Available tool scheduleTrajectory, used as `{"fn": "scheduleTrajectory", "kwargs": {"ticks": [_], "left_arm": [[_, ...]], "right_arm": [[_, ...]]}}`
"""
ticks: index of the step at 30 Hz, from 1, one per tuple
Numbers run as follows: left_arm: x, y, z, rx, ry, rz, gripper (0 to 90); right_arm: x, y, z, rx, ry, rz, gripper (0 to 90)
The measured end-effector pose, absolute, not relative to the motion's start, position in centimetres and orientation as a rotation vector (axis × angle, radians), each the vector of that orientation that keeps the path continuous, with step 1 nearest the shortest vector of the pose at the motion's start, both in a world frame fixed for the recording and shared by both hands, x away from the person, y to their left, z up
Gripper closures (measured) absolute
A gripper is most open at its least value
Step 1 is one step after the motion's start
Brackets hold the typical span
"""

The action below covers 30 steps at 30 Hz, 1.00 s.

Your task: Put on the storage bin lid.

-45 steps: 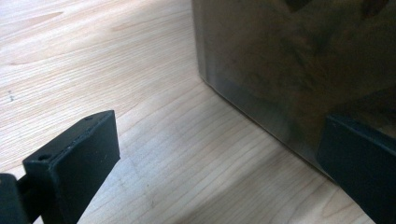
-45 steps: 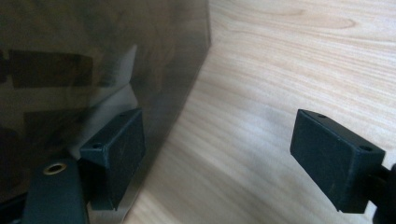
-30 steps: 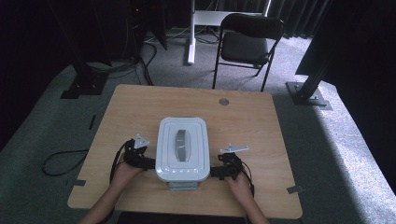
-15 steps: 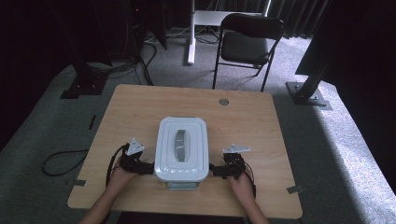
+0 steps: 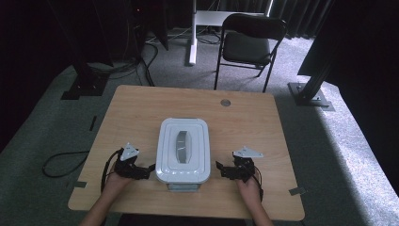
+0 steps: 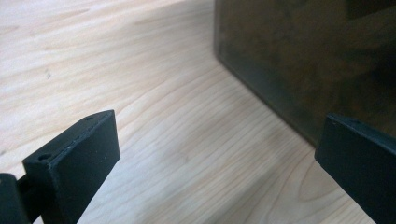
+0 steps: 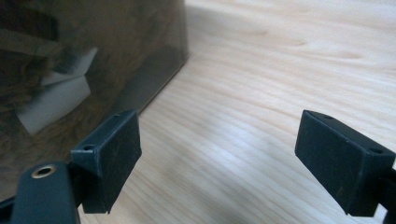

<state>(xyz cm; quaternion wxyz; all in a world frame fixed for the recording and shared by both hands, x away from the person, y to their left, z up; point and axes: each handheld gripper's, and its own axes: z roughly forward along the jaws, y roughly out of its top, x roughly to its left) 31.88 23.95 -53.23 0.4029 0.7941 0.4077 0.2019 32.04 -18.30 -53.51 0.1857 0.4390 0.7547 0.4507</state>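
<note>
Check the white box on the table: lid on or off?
On. The lid sits flat on the box, its edges lined up all round in the high view.

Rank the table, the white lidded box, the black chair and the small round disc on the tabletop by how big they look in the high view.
1. Table
2. White lidded box and black chair: they look alike, and the chair stands farther from the camera, so unranked
3. Round disc
</note>
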Motion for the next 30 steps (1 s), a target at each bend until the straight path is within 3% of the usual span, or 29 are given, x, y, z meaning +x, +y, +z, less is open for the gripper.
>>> {"fn": "scheduleTrajectory", "kwargs": {"ticks": [30], "left_arm": [[30.4, 29.0, -54.8, 1.954, 1.202, 0.568, 0.5]], "right_arm": [[30.4, -25.9, -55.8, 1.508, 1.92, 1.129, 13.4]]}}
